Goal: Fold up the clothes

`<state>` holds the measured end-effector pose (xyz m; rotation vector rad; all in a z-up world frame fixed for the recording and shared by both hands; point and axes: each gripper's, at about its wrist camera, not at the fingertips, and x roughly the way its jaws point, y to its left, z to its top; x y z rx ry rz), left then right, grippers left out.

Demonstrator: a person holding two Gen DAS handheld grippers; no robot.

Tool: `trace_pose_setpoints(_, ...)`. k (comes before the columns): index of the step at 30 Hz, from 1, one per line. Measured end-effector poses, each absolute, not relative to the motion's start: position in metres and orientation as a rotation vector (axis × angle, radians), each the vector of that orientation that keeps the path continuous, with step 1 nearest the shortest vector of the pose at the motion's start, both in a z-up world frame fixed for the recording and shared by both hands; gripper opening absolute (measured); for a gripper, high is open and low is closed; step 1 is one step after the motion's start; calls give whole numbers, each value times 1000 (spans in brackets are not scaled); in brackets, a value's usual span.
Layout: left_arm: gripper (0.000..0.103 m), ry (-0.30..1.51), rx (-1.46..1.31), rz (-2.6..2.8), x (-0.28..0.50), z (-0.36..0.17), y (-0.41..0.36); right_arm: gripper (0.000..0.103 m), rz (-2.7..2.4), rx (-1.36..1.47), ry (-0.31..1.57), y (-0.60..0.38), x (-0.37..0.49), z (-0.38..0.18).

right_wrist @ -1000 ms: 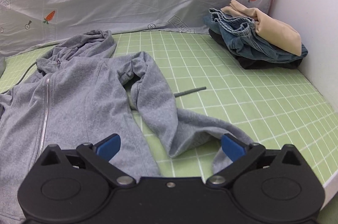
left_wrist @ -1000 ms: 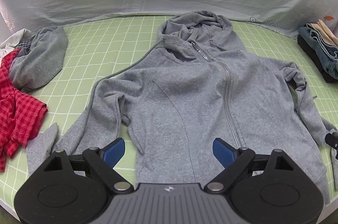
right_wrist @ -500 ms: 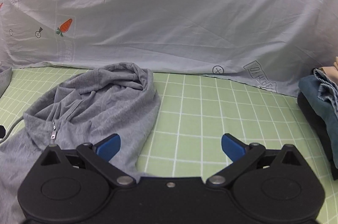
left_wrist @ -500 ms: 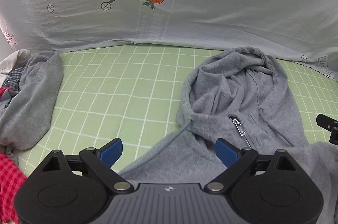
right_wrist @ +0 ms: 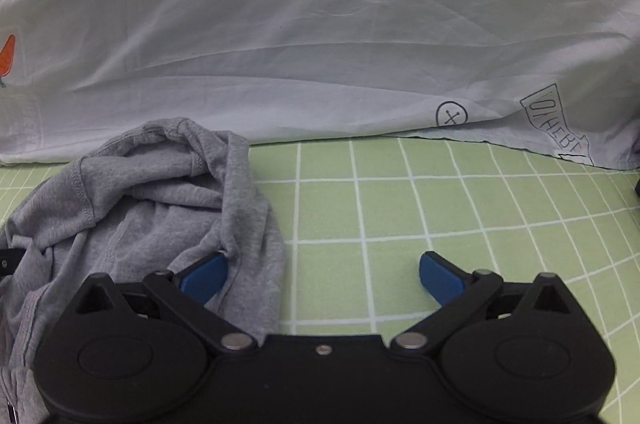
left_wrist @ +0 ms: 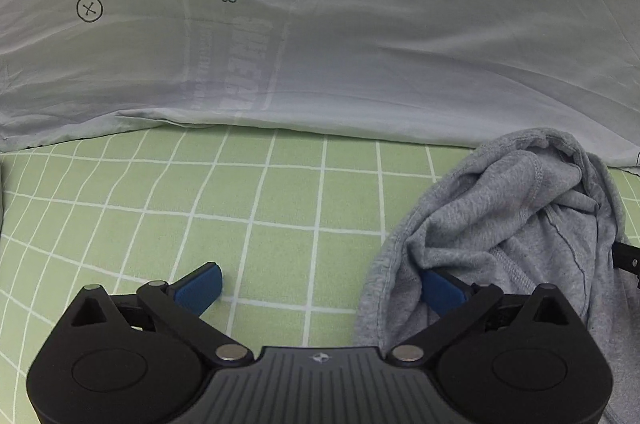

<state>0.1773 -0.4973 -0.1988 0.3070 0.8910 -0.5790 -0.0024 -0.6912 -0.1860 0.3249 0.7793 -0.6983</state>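
While we count one gray hoodie (left_wrist: 504,236) with its hood bunched on the green checked mat (left_wrist: 256,207) at the foot of one pale printed sheet (left_wrist: 360,43), we hold two tongs, both spread wide and grasping nothing. Our left tongs (left_wrist: 320,286) straddle the hood's edge at 3 o'clock, its blue right pad half buried in fabric, and our right tongs (right_wrist: 322,274) straddle the opposite edge at 9 o'clock, left pad touching cloth. The hoodie's body is cut off below both views, so we cannot make out sleeves or hem.
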Motion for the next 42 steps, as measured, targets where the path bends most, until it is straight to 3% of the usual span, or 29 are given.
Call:
trace_pose_setpoints(15, 103, 854, 247, -482, 223, -198, -551, 103, -778, 198, 777, -745, 56, -184)
trace_pose_setpoints(21, 103, 843, 283, -437, 202, -166, -537, 103, -812, 146, 697, -723, 11, -144)
trace_pose_setpoints(30, 103, 828, 211, -570, 88, -103, -469, 103, -855, 174, 565, -641, -127, -82)
trace_pose_setpoints(37, 103, 925, 252, -689, -56, -115, -414, 102, -856, 248, 672, -572, -243, -103)
trace_pose_setpoints(42, 103, 998, 260, -740, -139, -131, -376, 93, -842, 184, 772, -535, -326, -128)
